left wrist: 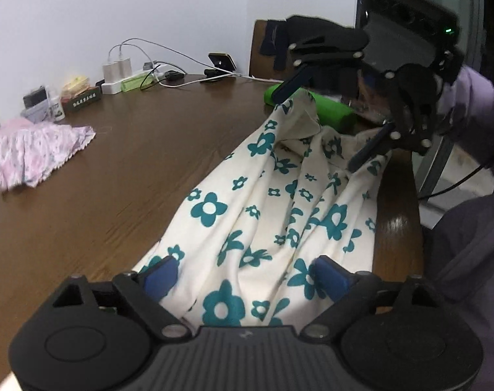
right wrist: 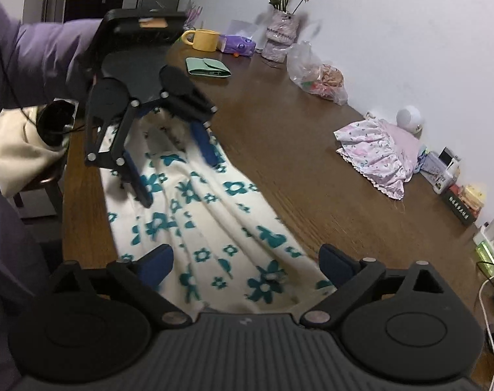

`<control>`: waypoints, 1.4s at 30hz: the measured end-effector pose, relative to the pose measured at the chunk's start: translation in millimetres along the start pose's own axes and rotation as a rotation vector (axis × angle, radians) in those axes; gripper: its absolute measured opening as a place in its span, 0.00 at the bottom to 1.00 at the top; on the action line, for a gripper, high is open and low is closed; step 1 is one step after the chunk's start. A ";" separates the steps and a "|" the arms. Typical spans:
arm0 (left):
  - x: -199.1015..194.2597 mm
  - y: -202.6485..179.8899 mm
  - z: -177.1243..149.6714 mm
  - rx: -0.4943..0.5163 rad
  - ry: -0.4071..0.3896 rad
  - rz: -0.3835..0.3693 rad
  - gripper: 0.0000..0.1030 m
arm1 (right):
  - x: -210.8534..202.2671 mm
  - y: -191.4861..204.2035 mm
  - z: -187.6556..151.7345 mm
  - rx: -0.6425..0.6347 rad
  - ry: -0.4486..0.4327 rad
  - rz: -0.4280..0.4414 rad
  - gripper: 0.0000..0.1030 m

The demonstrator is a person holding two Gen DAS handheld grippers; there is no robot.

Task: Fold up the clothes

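The cream cloth with teal flowers [left wrist: 273, 215] lies in long ridges along the near edge of the brown table [left wrist: 116, 169], stretched between the two grippers. In the left wrist view, the left gripper [left wrist: 247, 275] sits low over one end of the cloth with its blue fingers [left wrist: 160, 275] spread wide apart, fabric lying between them but not pinched. The right gripper [right wrist: 247, 264] is likewise low at the opposite end, its jaws wide and the cloth running between them unclamped. Seen from the other camera, the right gripper [left wrist: 325, 120] tilts down onto a raised peak of fabric, a purple sleeve [left wrist: 475, 104] behind it; the left gripper [right wrist: 178, 163] angles steeply down, fingertips at or just above the cloth. The main risk is that either claw closes on only the top ridge of the bunched fabric, so one layer lifts and the rest drags, giving a crooked fold; the cloth also lies close to the table's edge and could slide off if pulled toward the person. Farther off, a pink floral garment [right wrist: 377, 153] lies in a heap, well apart, with a yellow mug [right wrist: 204, 39] and a vase of flowers [right wrist: 279, 37] by the far wall.
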State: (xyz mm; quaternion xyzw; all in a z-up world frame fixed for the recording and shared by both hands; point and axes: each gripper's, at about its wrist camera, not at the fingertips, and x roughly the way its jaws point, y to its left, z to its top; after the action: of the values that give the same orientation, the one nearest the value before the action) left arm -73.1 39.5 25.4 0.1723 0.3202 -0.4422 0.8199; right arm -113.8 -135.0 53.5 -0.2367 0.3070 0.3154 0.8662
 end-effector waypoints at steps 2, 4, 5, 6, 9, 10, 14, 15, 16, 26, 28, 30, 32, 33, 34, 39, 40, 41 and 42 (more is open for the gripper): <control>-4.0 0.8 -2.0 -0.013 -0.020 0.001 0.68 | 10.6 -8.5 0.2 0.020 0.036 0.029 0.86; -9.5 4.0 -5.5 -0.040 -0.046 0.003 0.47 | 22.1 -12.2 -2.3 0.039 0.088 0.052 0.09; -12.9 7.6 -9.0 -0.065 -0.060 0.004 0.37 | 23.5 -11.2 -4.8 0.042 0.096 0.056 0.03; -15.5 10.3 -11.6 -0.083 -0.069 0.002 0.34 | 23.1 -9.4 -7.6 0.041 0.095 0.058 0.02; -20.1 11.4 -15.6 -0.101 -0.077 -0.001 0.31 | 11.6 0.4 -15.1 0.048 0.065 0.069 0.02; -20.9 10.0 -15.8 -0.097 -0.076 0.004 0.34 | 8.5 2.8 -16.9 0.058 0.056 0.058 0.04; -17.6 3.4 -10.9 -0.045 -0.062 0.027 0.47 | 2.9 13.4 -15.8 0.132 0.021 0.036 0.71; -17.1 1.7 -9.8 -0.027 -0.059 0.029 0.49 | 1.7 19.3 -15.1 0.135 -0.003 0.044 0.87; -16.8 0.9 -10.0 -0.014 -0.056 0.026 0.50 | 2.7 25.1 -15.4 0.135 -0.012 0.053 0.87; -22.5 7.6 -20.8 -0.039 -0.049 0.004 0.52 | 2.1 19.2 -34.7 0.170 0.006 0.051 0.05; -28.9 4.4 -17.2 -0.025 -0.042 0.017 0.48 | 1.2 22.1 -32.2 0.148 0.019 0.045 0.06; -39.7 -0.1 -9.8 0.000 -0.040 0.032 0.47 | -6.2 27.0 -27.8 0.128 0.005 0.036 0.12; -50.0 -11.9 4.9 0.067 -0.066 0.050 0.48 | -21.7 28.0 -24.7 0.124 -0.043 0.038 0.37; -55.2 -18.2 12.7 0.102 -0.081 0.060 0.50 | -30.4 27.4 -23.8 0.121 -0.072 0.045 0.68; -56.0 -24.2 20.7 0.133 -0.098 0.047 0.55 | -39.1 26.9 -22.9 0.119 -0.101 0.051 0.85; -2.7 -53.2 50.0 0.277 -0.071 -0.065 0.72 | -29.9 38.3 -18.2 0.042 -0.062 0.058 0.91; 12.4 -56.1 52.0 0.296 -0.047 -0.088 0.72 | -24.3 41.6 -17.3 0.021 -0.041 0.057 0.91; 24.3 -56.5 51.7 0.295 -0.028 -0.105 0.70 | -16.8 45.8 -17.9 0.000 -0.016 0.041 0.91; 35.6 -56.2 50.8 0.289 -0.010 -0.121 0.69 | -9.9 48.1 -19.6 -0.013 0.006 0.020 0.91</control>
State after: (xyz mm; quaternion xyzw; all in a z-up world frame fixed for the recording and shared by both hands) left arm -86.7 -42.0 38.7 0.2668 0.2589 -0.5330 0.7601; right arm -160.6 -117.6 36.1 -0.2401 0.3101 0.3253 0.8605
